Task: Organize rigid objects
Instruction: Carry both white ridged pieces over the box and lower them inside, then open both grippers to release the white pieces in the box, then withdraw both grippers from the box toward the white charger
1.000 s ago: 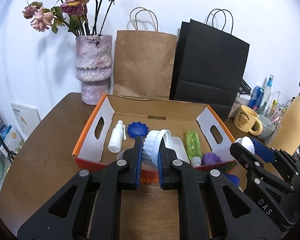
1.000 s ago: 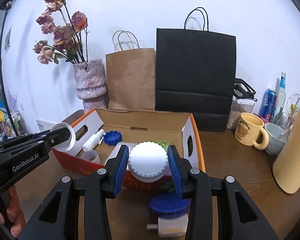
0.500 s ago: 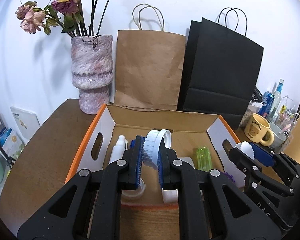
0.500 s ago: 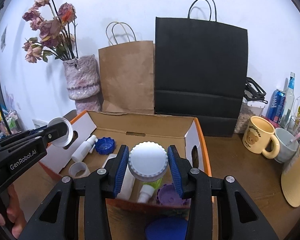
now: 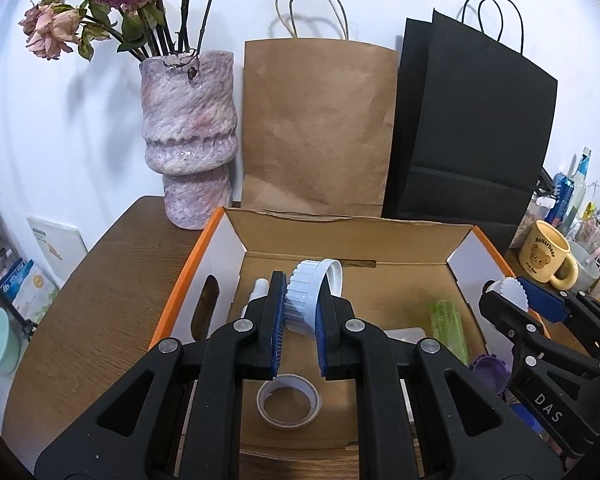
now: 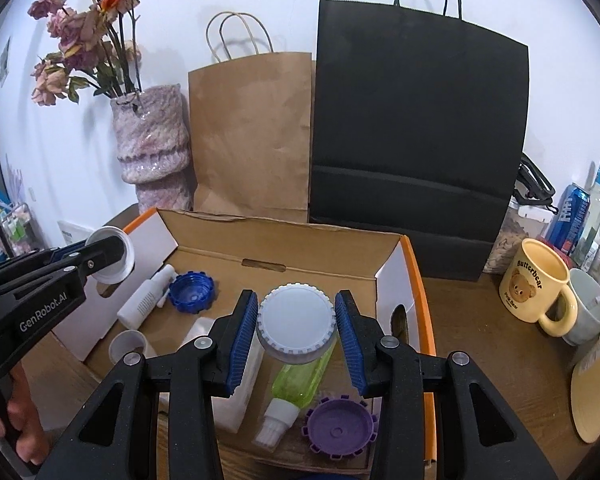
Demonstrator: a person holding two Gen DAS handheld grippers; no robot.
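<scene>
My left gripper [image 5: 299, 312] is shut on a white ribbed lid [image 5: 314, 294], held on edge over the open cardboard box [image 5: 340, 232]. My right gripper [image 6: 296, 320] is shut on a white round-capped container [image 6: 296, 322] above the box's right half [image 6: 420, 280]. In the box lie a white spray bottle [image 6: 146, 300], a blue toothed cap [image 6: 191, 291], a tape roll [image 5: 289, 400], a green bottle [image 6: 300, 376], a purple toothed cap [image 6: 338, 428] and a white block [image 6: 236, 384]. Each gripper shows in the other's view: the right one [image 5: 504, 292] and the left one [image 6: 108, 254].
A stone vase with dried roses [image 5: 188, 136], a brown paper bag [image 5: 316, 128] and a black paper bag [image 5: 468, 140] stand behind the box. A yellow bear mug [image 6: 538, 292], a grey cup, a can and bottles crowd the right. The wooden table's left edge [image 5: 60, 300] is near.
Both grippers have moved forward with their loads, from in front of the box to above its inside. Their grips have not changed.
</scene>
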